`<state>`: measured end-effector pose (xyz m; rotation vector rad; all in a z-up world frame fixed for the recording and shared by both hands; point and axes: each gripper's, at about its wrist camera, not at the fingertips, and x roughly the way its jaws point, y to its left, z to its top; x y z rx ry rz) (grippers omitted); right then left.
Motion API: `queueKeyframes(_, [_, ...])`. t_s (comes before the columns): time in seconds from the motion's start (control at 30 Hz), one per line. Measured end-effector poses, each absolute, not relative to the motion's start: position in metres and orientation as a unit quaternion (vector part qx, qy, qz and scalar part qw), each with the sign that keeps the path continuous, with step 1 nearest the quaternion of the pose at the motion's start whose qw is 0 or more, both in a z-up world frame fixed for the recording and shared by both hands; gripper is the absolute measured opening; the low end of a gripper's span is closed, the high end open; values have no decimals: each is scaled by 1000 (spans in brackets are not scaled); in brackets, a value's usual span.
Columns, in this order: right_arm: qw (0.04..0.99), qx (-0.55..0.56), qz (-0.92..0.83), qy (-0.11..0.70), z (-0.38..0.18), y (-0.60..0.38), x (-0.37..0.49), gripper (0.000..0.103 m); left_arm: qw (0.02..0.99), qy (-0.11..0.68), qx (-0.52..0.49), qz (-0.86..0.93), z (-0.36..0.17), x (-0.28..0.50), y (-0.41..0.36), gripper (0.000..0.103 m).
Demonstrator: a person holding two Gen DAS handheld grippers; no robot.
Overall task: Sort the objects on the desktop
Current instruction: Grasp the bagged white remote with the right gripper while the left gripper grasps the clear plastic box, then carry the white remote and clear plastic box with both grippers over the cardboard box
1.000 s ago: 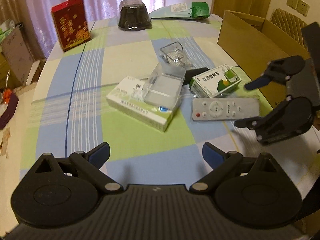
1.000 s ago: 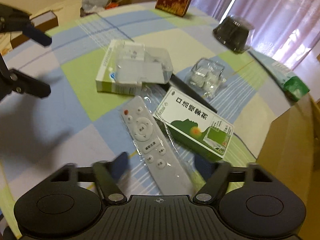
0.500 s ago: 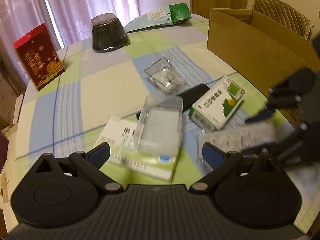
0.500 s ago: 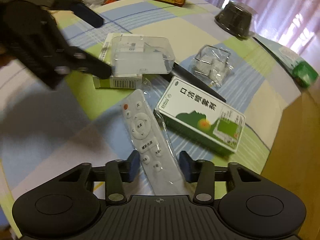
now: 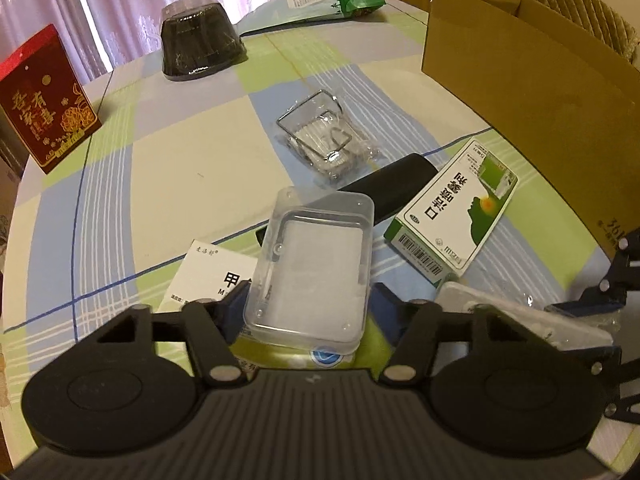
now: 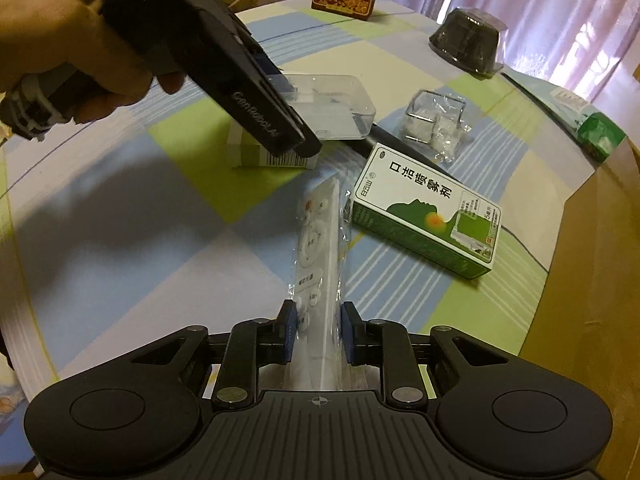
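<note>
**Two claws at a cluttered checked worktop**

Right claw [image 6: 316, 330], bottom centre of the right wrist view: clamped on the near end of a white remote control [image 6: 318, 248] in clear wrap, tipped on edge and pointing up the frame. Just right of the remote: green-and-white medicine box [image 6: 426, 216] flat on the worktop [image 6: 120, 240], with a cardboard box [image 6: 592, 280] along the right edge.

Left claw [image 5: 308, 312], lower centre of the left wrist view: fingers spread either side of a clear plastic case [image 5: 316, 268], contact not discernible. Case lying on a white-and-green carton [image 5: 212, 276]. Behind it, toward frame centre: black flat object [image 5: 388, 188] and wire holder in plastic wrap [image 5: 324, 140]. Upper left: red gift box [image 5: 44, 96]; upper centre: dark domed container [image 5: 200, 48]; top: green-ended pouch [image 5: 320, 0].

Upper left of the right wrist view: a hand [image 6: 52, 48] gripping the left tool's handle.
</note>
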<state>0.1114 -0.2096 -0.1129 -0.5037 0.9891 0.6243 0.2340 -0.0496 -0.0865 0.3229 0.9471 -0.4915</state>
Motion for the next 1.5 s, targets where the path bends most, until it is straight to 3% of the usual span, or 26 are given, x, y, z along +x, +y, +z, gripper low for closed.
queueKeyframes(0.33, [800, -215, 287, 481, -122, -209, 121, 29, 857, 438, 139, -234, -72, 201, -38, 51])
queueKeyframes(0.6, [810, -215, 274, 472, -112, -207, 97, 20, 866, 438, 114, -214, -67, 144, -20, 51])
queueKeyframes(1.03, [798, -219, 285, 484, -120, -204, 89, 20, 850, 473, 116, -201, -99, 123, -20, 51])
queueKeyframes(1.5, [817, -172, 269, 480, -102, -211, 79, 18, 851, 474, 114, -196, -92, 117, -22, 50])
